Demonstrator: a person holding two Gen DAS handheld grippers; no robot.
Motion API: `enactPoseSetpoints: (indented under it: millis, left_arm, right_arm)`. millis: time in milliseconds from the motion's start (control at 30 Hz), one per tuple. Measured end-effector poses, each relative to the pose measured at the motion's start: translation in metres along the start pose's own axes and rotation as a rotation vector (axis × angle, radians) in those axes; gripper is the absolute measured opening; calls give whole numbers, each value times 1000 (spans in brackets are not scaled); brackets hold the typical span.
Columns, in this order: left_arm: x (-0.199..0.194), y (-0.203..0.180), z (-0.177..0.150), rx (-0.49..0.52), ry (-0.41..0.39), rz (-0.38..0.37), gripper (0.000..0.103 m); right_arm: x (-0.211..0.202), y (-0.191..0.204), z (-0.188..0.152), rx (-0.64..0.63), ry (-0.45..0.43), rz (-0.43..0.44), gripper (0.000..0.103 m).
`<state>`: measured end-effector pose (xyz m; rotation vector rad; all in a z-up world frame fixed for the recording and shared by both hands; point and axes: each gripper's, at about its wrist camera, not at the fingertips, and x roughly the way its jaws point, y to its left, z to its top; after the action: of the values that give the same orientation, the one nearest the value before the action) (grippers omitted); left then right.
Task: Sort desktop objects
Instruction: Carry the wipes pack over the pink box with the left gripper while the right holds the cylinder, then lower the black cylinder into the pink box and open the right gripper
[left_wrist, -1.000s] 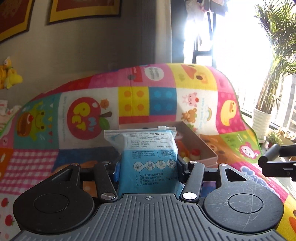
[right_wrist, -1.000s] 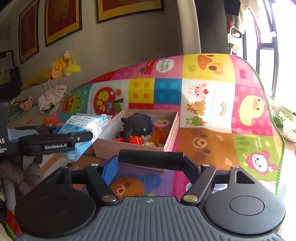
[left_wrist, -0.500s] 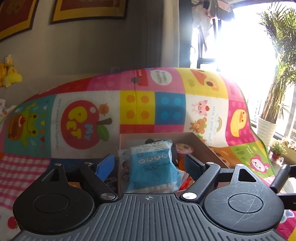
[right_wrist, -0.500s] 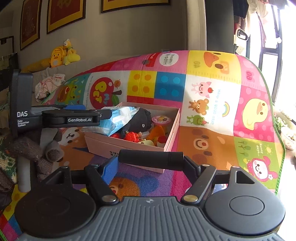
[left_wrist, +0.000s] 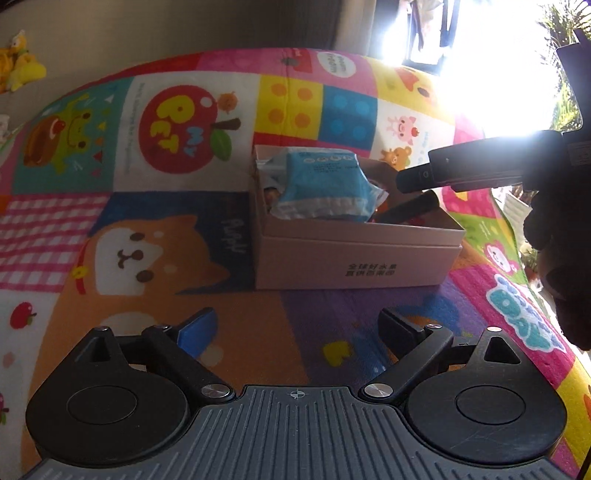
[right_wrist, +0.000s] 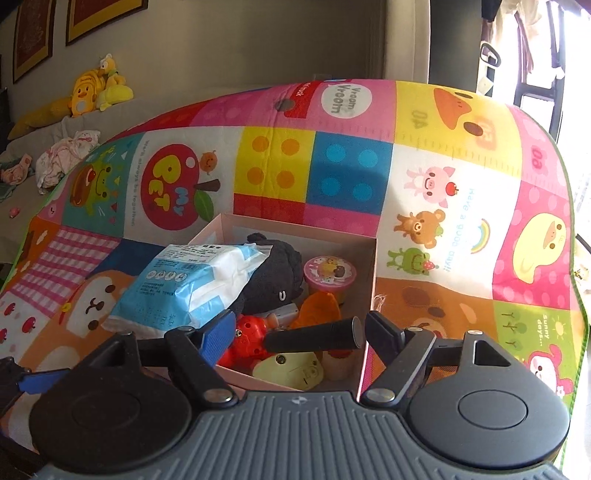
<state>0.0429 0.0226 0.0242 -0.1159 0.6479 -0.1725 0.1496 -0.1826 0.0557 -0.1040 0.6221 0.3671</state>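
Note:
A pink cardboard box sits on the colourful play mat; it also shows in the right wrist view. A blue-and-white tissue pack lies on top of the box's contents, and shows in the right wrist view. My left gripper is open and empty, pulled back in front of the box. My right gripper is open over the box. A black cylinder lies between its fingers, loose, above the toys. In the left wrist view the cylinder pokes into the box.
The box holds a black plush, a pink-lidded cup, red and orange toys and a yellow piece. The play mat covers the surface. Yellow plush toys and clothes lie on the sofa at far left.
My left gripper let go of the tissue pack into the box and drew back. My right gripper moved over the box and opened around the black cylinder.

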Motion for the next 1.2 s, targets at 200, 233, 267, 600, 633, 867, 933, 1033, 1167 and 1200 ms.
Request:
enactPoseSetpoints:
  millis: [200,233,267,600,633,867,933,1033,1167,1200]
  left_arm:
    - [5,12,-2,-63,5,-29,98]
    - [5,13,-2,-66,2,-33,98]
    - [4,13,-3,-67,-2,-36,99]
    - [0,23,-4,-98,-28,-64,100]
    - [0,24,-5,-104,-26,-60,100]
    - [1,33,-5,-141,-25,-60,100]
    - [-1,34,-5,-146,-28,-64,100]
    - [-2,34,-4,-150,-32,-68,100]
    - [-1,32,-5,-142,-29,-73,100]
    - [0,31,-5,-138,-26,-72,101]
  right_arm:
    - [5,20,23,18,-41,69,87]
    - [10,25,26,12,-26,85,86]
    - [17,30,28,7,-9,95,83]
    - [69,80,34,-263,-53,-138,42]
    - [76,79,34,-287,-43,-164,40]
    - [65,56,50,-84,28,64,40]
    - [54,54,53,-68,10,60,41]
    - [50,55,44,-75,97,82,40]
    - [55,58,25,-40,156,164,33]
    - [60,62,24,-27,165,176,31]
